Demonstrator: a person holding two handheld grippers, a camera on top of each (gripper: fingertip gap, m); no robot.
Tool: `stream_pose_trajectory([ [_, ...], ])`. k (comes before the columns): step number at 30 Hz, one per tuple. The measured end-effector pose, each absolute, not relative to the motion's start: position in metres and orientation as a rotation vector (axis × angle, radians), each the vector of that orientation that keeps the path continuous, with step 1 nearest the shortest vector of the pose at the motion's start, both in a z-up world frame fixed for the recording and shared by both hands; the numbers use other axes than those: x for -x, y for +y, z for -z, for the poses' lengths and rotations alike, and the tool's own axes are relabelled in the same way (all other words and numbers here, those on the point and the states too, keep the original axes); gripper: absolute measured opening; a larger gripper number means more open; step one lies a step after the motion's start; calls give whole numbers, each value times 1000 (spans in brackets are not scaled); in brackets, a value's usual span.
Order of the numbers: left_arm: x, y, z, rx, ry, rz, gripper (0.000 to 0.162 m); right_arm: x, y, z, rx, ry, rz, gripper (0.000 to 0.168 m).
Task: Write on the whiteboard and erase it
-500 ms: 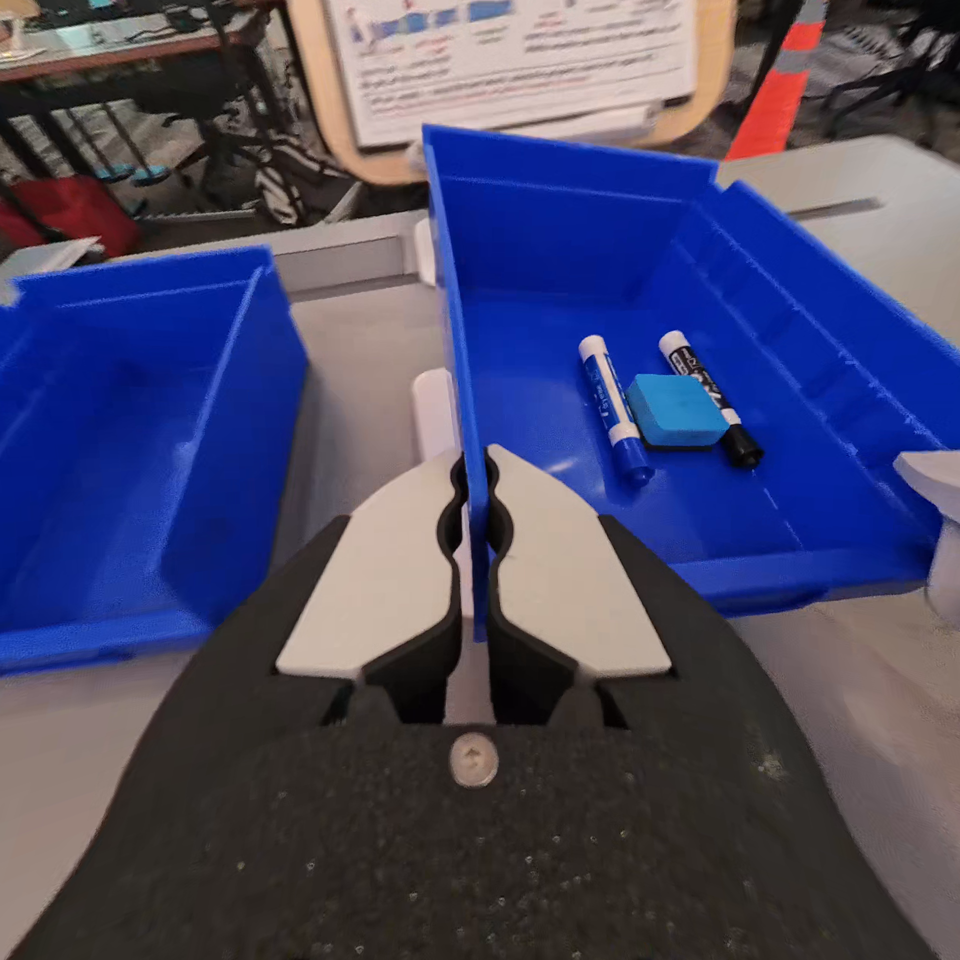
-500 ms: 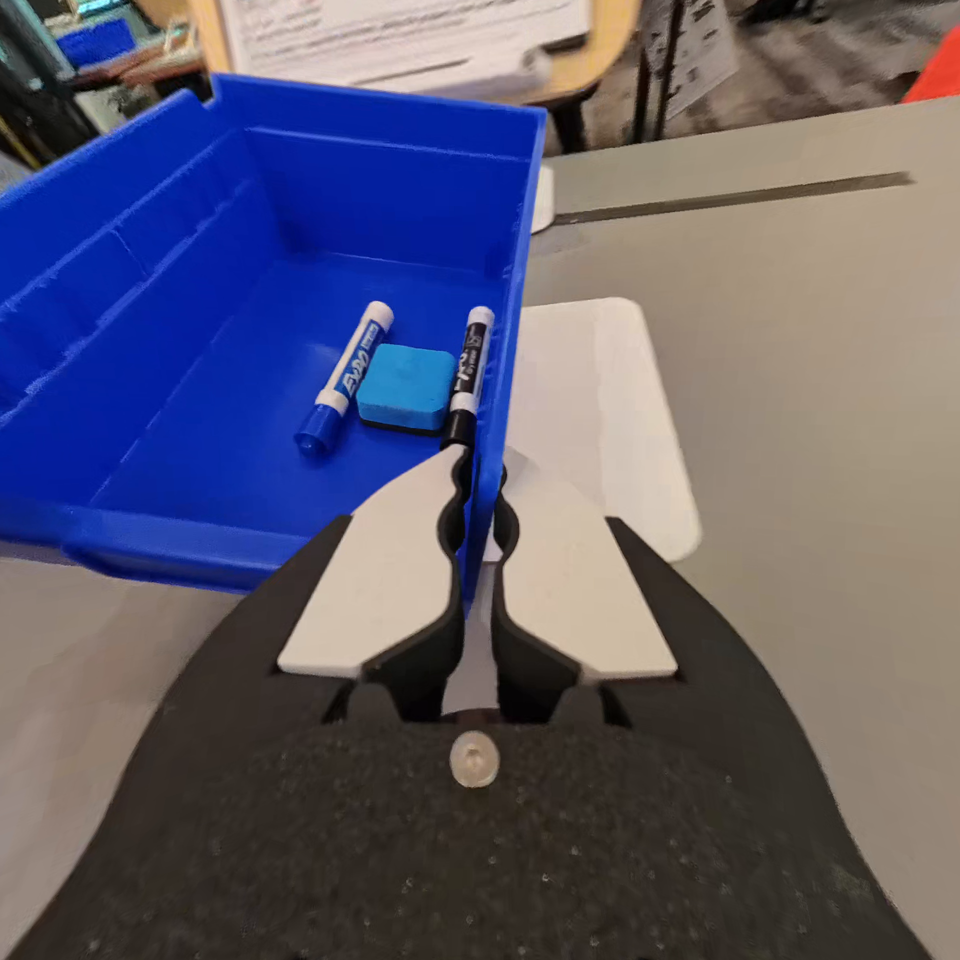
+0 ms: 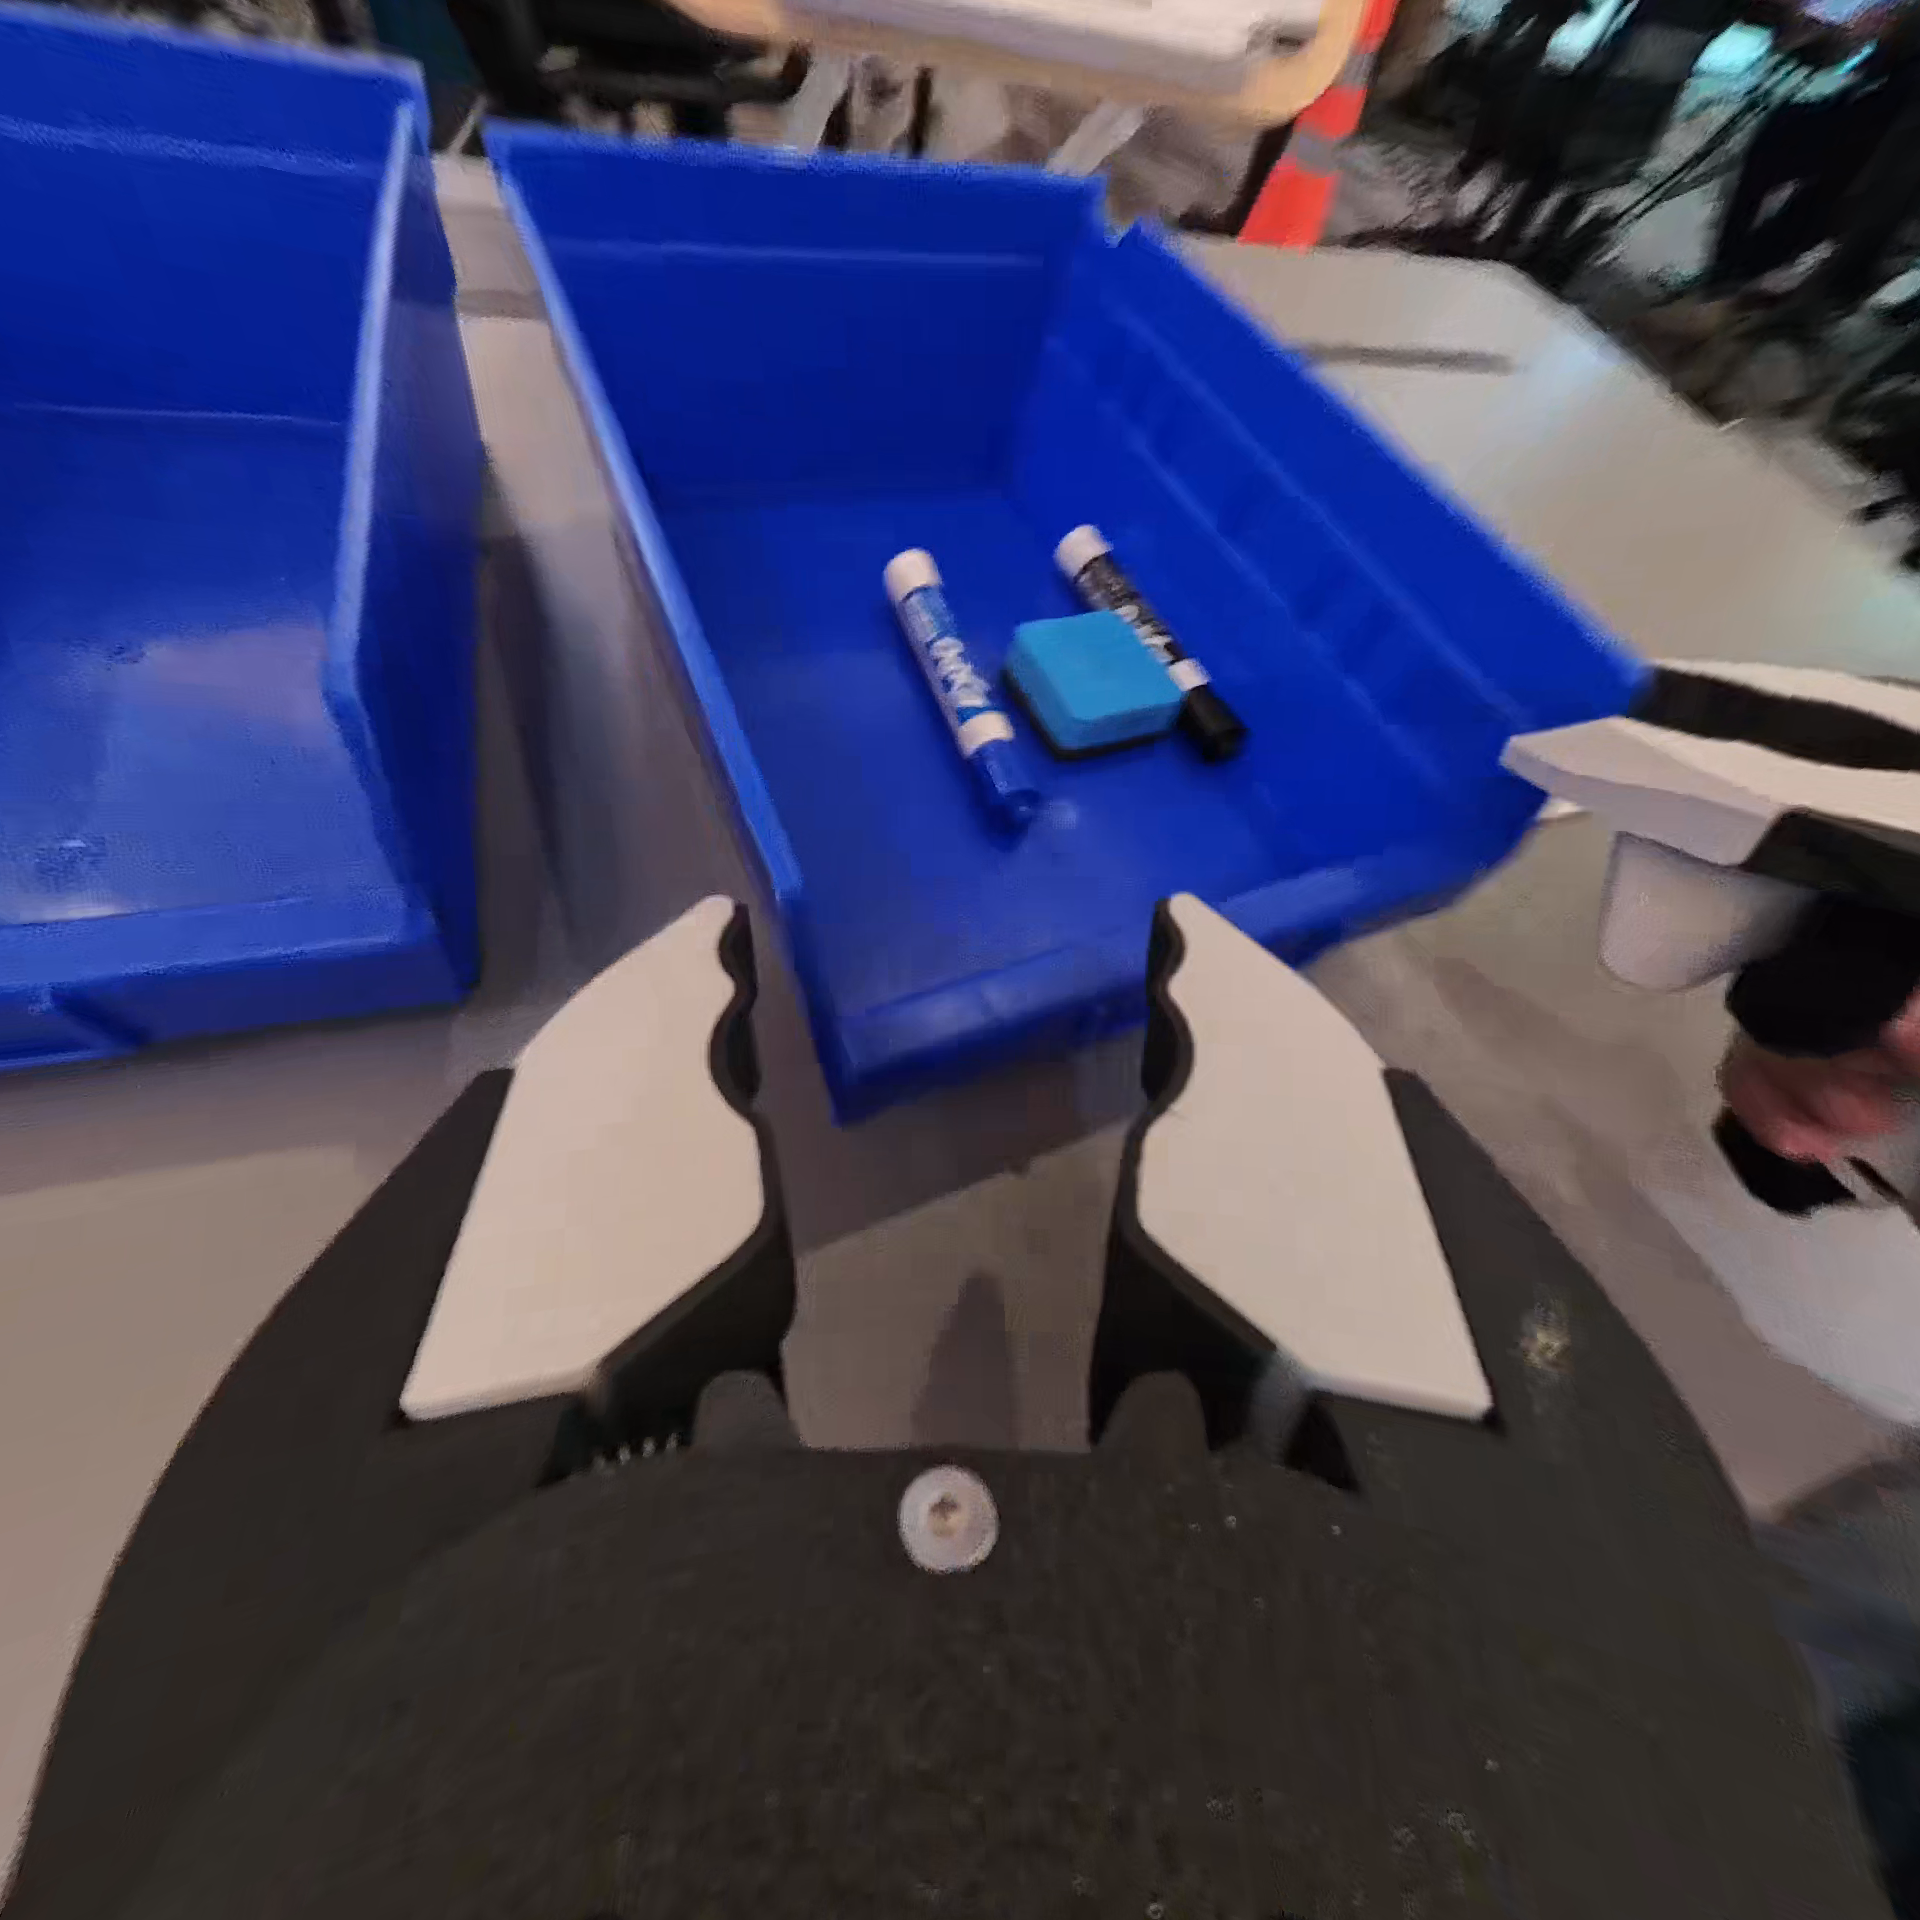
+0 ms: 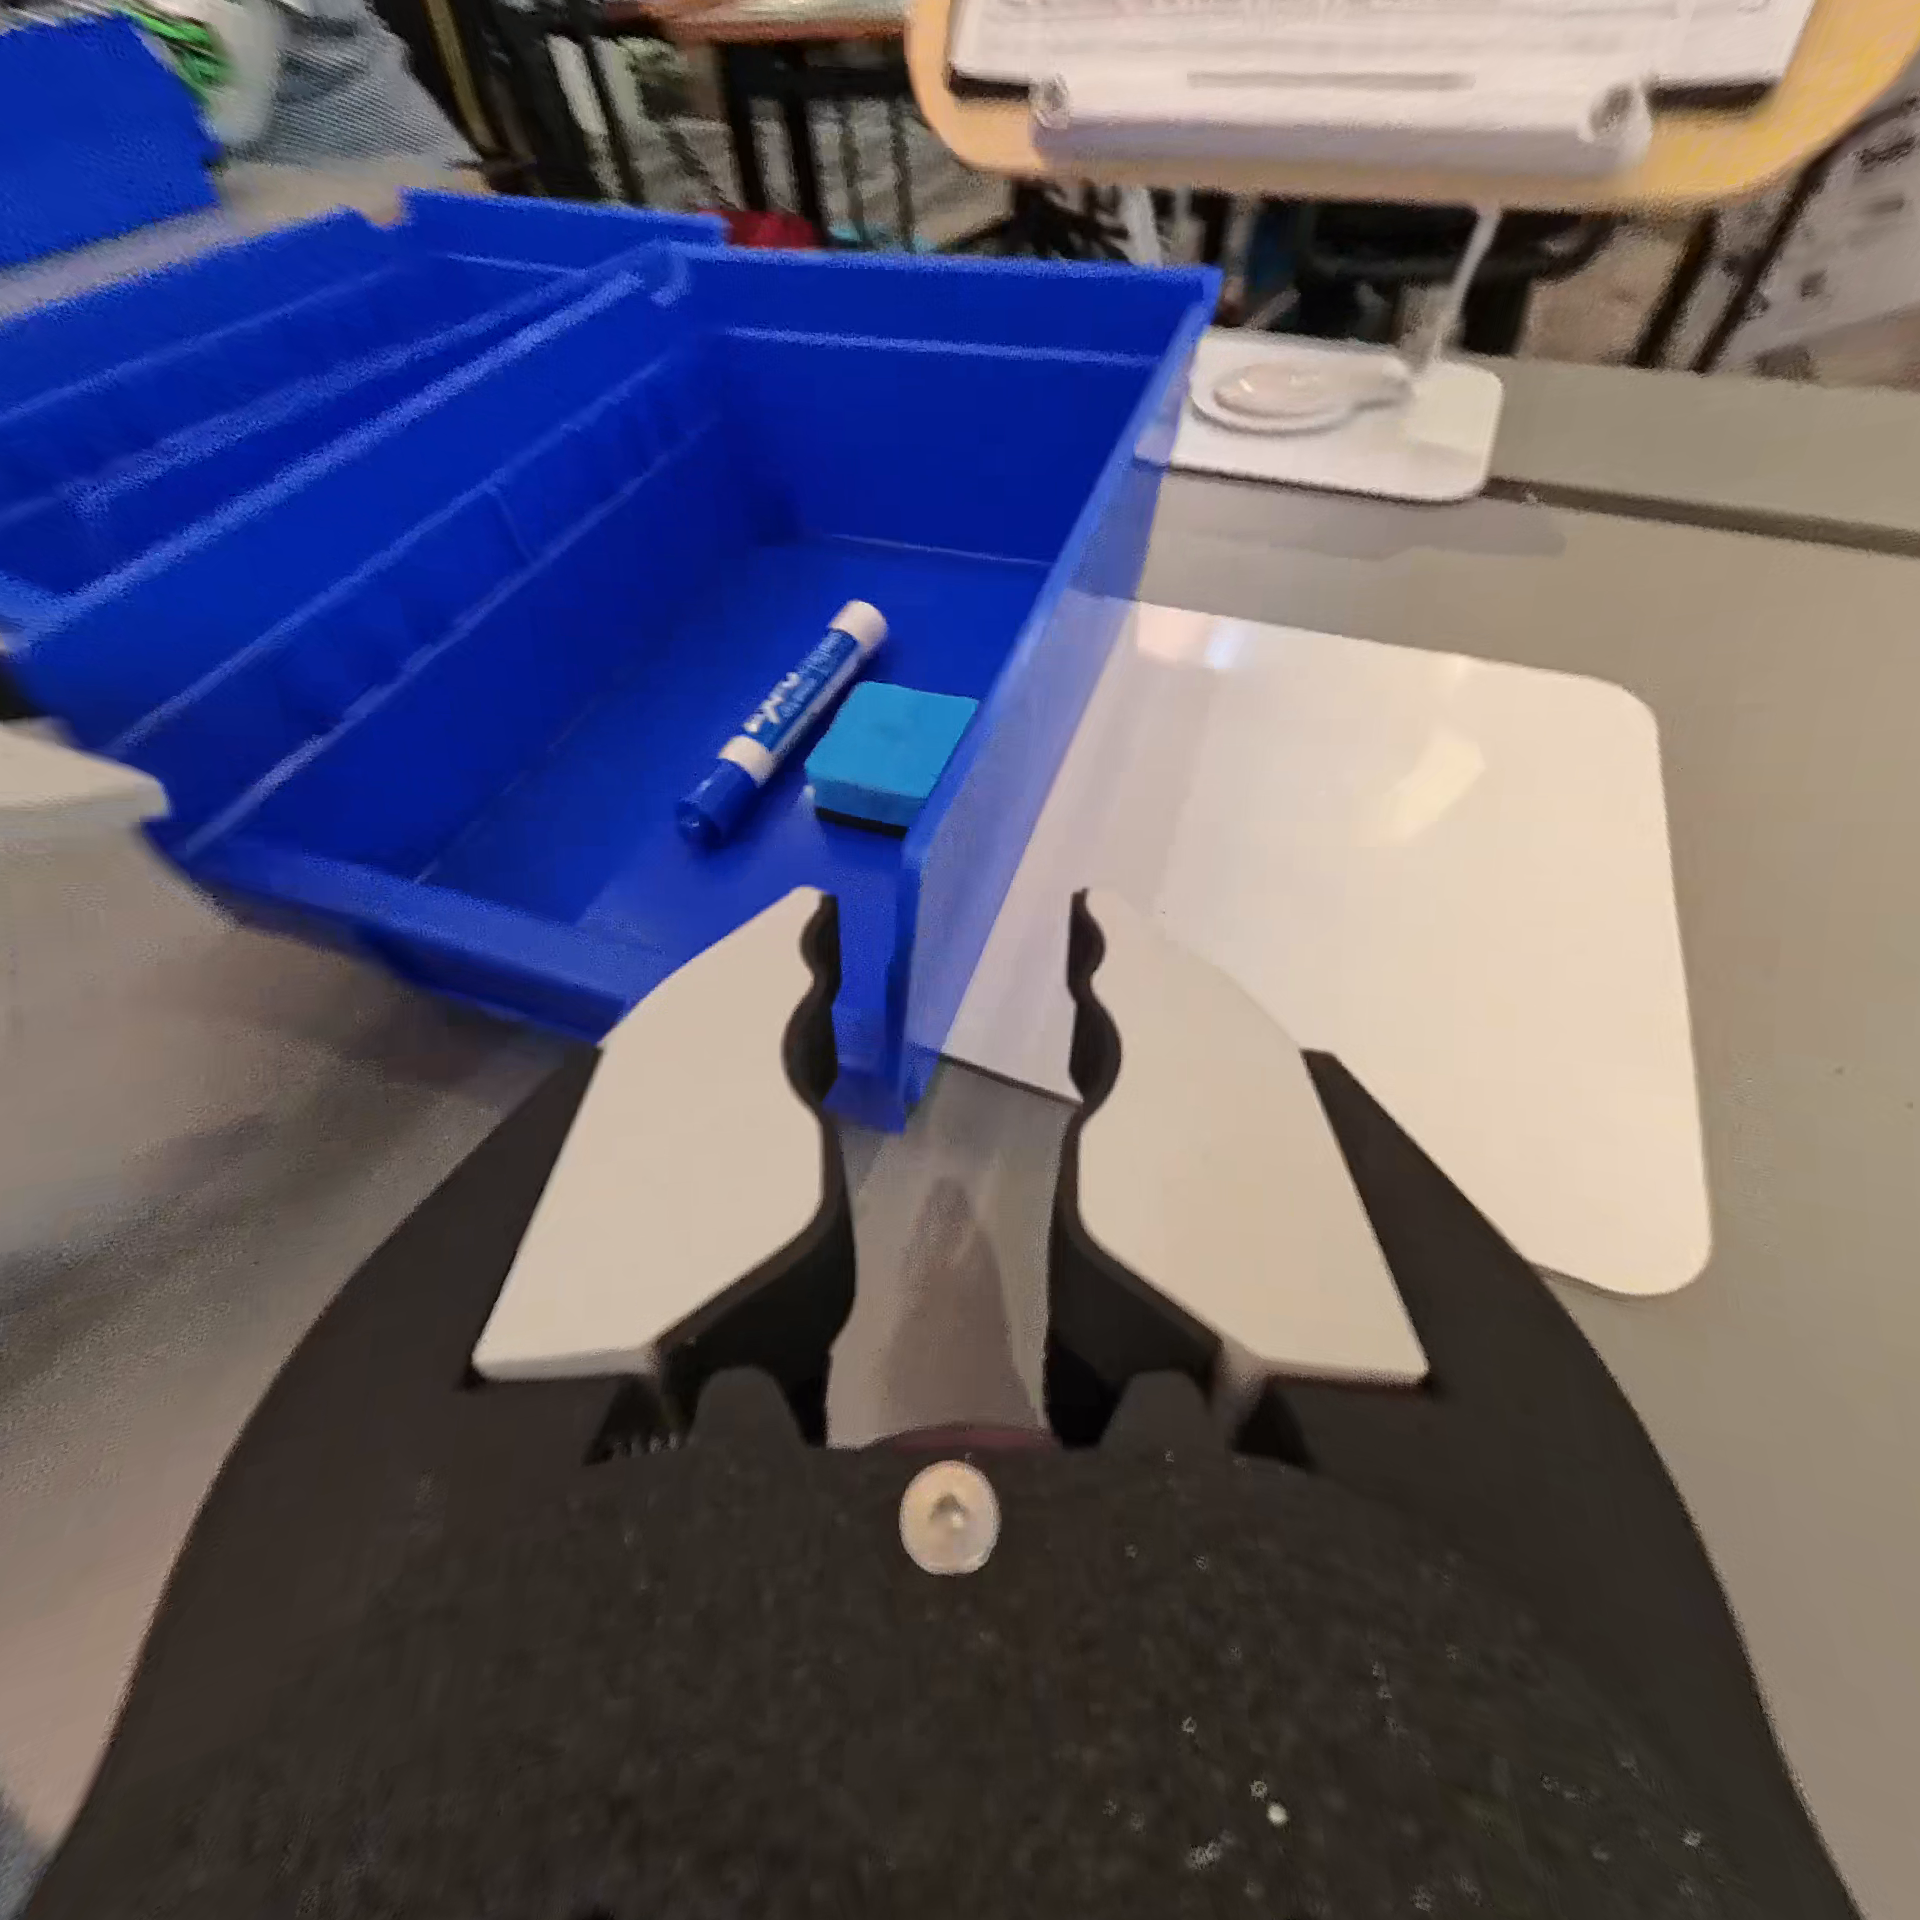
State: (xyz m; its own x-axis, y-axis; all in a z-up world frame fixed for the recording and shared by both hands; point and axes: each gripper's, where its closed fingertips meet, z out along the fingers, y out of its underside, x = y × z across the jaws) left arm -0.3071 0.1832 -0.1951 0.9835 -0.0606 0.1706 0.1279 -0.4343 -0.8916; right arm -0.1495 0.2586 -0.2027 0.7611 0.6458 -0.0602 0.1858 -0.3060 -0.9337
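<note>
Grey table (image 4: 1714, 582) carried blue bin (image 4: 1039, 748), whiteboard (image 4: 1351, 935) flat beside its wall. Blue marker (image 3: 951, 686), black marker (image 3: 1143, 639), eraser (image 3: 1091, 691) lay inside bin. Left gripper (image 3: 951, 935) wide apart, empty; right gripper (image 4: 951, 925) moderately apart, empty. Risk: bin wall near right fingertips could snag reach; eraser touching black marker could foul pinch.

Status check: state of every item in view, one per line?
Left gripper: open, empty.
Right gripper: open, empty.
Right bin: holds both markers and the eraser.
Left bin: looks empty.
Blue marker: capped, lying flat.
Black marker: capped, lying flat.
Eraser: lying between the markers.
Whiteboard: flat on the table, blank.
</note>
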Motion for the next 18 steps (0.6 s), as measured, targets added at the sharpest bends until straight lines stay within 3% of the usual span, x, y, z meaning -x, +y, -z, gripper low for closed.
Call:
stream_pose_trajectory([
  [5,375,145,158,1916,-69,113,58,130,204,172,1667,-799,-803,48],
  [9,529,151,171,2014,-260,-310,57,135,166,175,1585,-900,-914,54],
  [13,611,175,191,2068,-435,-304,61,159,141,174,1574,-962,-999,56],
  [16,630,190,210,2121,-446,-257,39,181,127,181,1601,-1016,-978,59],
  [17,622,195,212,2113,-416,-178,13,190,123,184,1610,-1035,-965,58],
  [18,621,193,211,2103,-452,-179,13,199,118,185,1614,-1059,-948,58],
])
